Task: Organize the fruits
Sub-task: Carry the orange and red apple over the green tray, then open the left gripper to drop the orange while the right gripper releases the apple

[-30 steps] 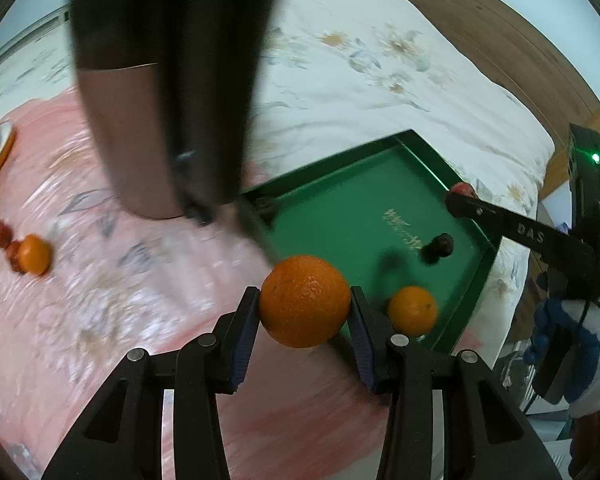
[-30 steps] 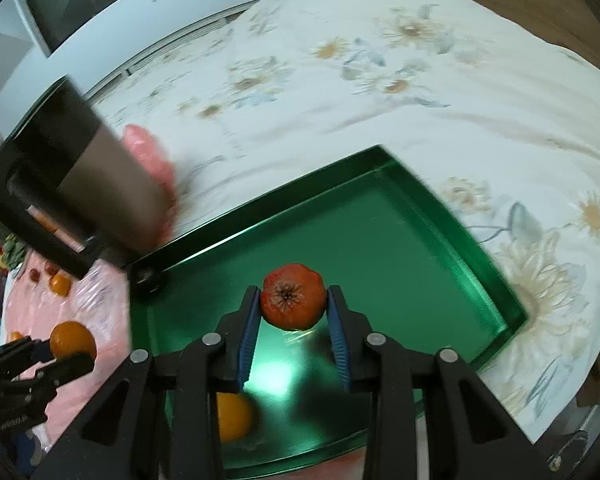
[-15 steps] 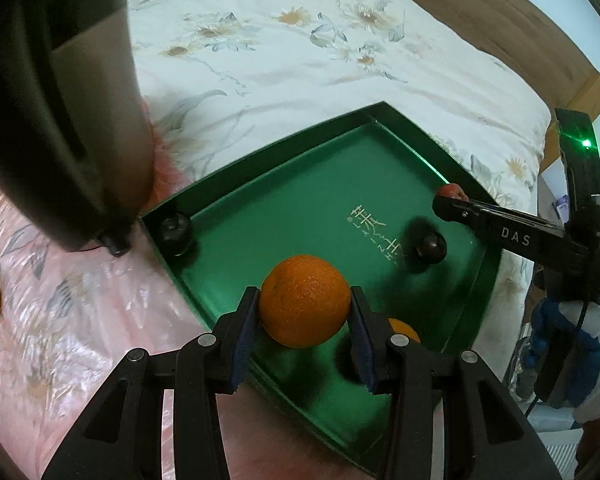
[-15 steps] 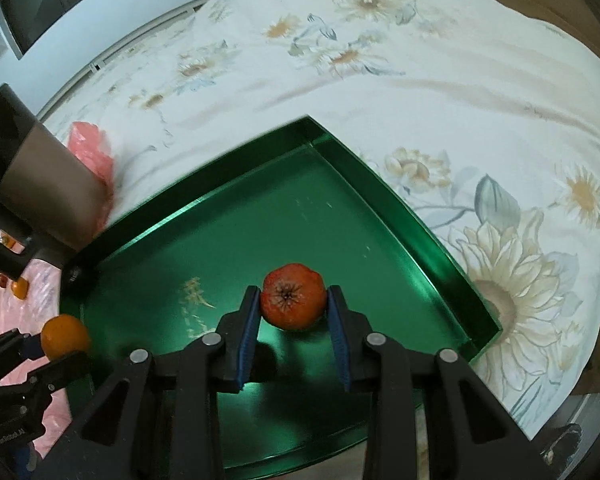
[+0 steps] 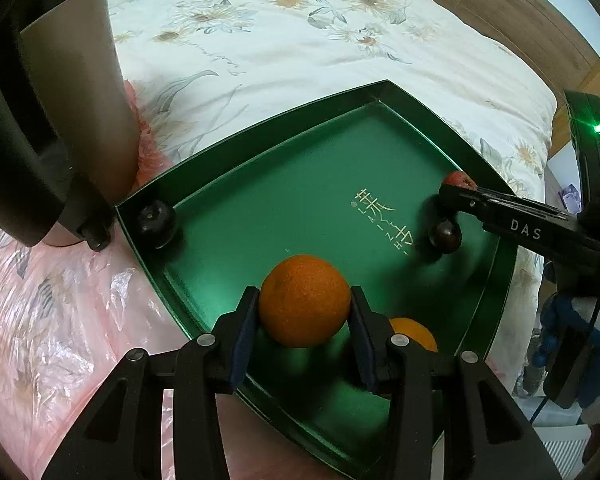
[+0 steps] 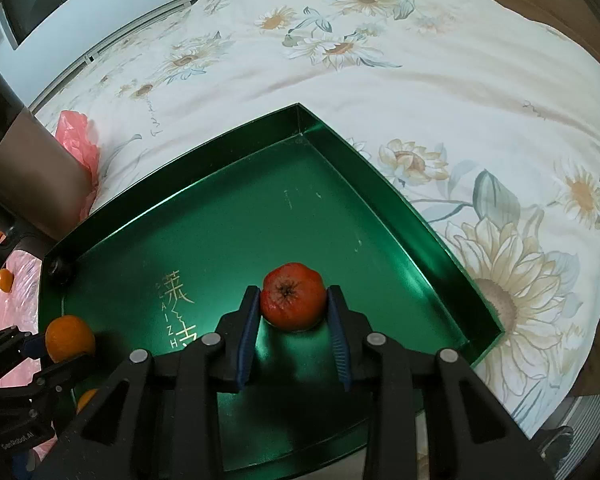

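while both grippers have sunk closer to the shallow green metal tray (image 5: 380, 92), each load remains clamped.

left gripper (image 5: 304, 320) grasps the round orange (image 5: 304, 306) between its blue pads, low over the tray's near edge, a second orange (image 5: 414, 334) just behind. right gripper (image 6: 292, 312) grips the small red fruit (image 6: 292, 302) close above the tray floor; release appears imminent.

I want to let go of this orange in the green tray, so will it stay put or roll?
The orange in the left tool looks round and firm, so it will likely roll once released. The green tray has a smooth, glossy floor that probably offers little grip. Its raised rim should stop the orange, though it may bump the smaller orange nearby.
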A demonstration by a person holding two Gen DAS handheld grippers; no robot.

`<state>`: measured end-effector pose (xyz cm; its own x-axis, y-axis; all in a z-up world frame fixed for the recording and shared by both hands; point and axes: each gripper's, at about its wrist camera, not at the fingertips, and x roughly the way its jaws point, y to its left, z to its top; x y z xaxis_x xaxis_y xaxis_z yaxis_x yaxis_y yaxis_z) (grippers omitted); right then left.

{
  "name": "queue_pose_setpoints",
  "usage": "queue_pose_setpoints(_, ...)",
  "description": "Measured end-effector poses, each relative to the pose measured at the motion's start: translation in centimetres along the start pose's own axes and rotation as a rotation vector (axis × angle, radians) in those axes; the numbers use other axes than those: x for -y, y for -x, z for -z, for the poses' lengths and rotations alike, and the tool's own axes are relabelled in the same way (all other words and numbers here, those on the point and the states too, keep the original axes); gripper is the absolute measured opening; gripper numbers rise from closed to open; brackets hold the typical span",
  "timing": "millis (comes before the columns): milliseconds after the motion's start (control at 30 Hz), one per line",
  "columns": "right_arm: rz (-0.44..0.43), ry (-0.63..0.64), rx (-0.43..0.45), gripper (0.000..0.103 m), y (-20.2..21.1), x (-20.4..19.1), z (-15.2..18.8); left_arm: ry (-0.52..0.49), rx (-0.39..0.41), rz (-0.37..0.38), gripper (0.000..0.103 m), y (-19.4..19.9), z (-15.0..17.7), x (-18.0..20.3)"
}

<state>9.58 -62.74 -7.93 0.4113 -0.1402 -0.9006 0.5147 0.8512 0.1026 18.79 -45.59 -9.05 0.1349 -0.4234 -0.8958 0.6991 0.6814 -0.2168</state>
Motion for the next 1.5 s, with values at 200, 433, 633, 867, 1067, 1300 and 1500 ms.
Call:
queue_pose_setpoints(200,0.012,-0.003,-0.004,0.025,0.0,-0.2,-0.1,-0.004,-0.002,-0.003,0.039,0.1,0.2,0.0)
queue_pose_setpoints(433,0.012,-0.001,0.007,0.046,0.3,-0.4,-0.2,-0.008,0.008,-0.006,0.045,0.5,0.3,-0.2)
queue_pose_setpoints(633,0.007,0.002,0.016,0.050,0.6,-0.8,-0.3,-0.031,0.033,-0.016,0.049,1.2,0.2,0.1)
queue_pose_setpoints(867,0.006,0.001,0.028,0.056,1.1,-1.0,-0.3,-0.029,0.046,-0.019,0.049,1.8,-0.1,0.4)
queue_pose_setpoints(1067,0.005,-0.001,0.038,0.060,1.6,-1.0,-0.3,-0.024,0.064,-0.018,0.049,2.4,0.0,0.5)
queue_pose_setpoints(1300,-0.009,-0.005,0.053,0.060,2.2,-1.4,-0.4,-0.013,0.087,-0.012,0.049,3.3,0.0,0.1)
queue_pose_setpoints(1500,-0.014,-0.010,0.064,0.060,2.4,-1.9,-0.5,0.000,0.096,-0.006,0.049,4.0,0.0,-0.3)
